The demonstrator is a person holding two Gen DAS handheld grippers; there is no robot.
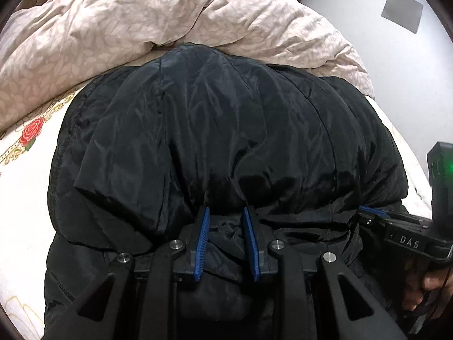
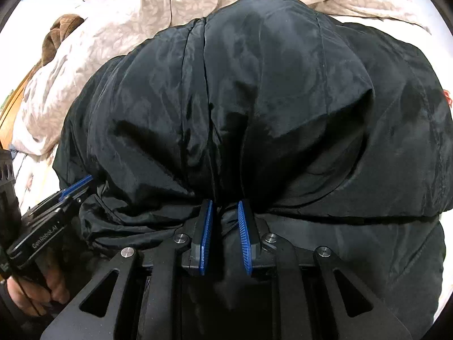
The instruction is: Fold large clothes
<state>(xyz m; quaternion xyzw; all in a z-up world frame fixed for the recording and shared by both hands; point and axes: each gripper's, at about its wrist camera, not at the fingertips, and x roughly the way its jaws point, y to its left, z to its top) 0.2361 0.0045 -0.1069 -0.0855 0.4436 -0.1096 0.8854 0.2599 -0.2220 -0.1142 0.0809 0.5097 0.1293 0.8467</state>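
A black padded jacket [image 1: 226, 130] lies on the rose-printed sheet [image 1: 25, 170], just in front of the rumpled beige duvet [image 1: 141, 19]. The left gripper [image 1: 226, 212] pinches a gather of the jacket's near edge between its blue pads — beside it, the right gripper [image 2: 225, 205] pinches another gather likewise.

Each wrist camera looks forward along its fingers, close above the black jacket [image 1: 226, 141] on the bed [image 1: 25, 204]. Both views share the jacket and the duvet [image 2: 119, 36] beyond.
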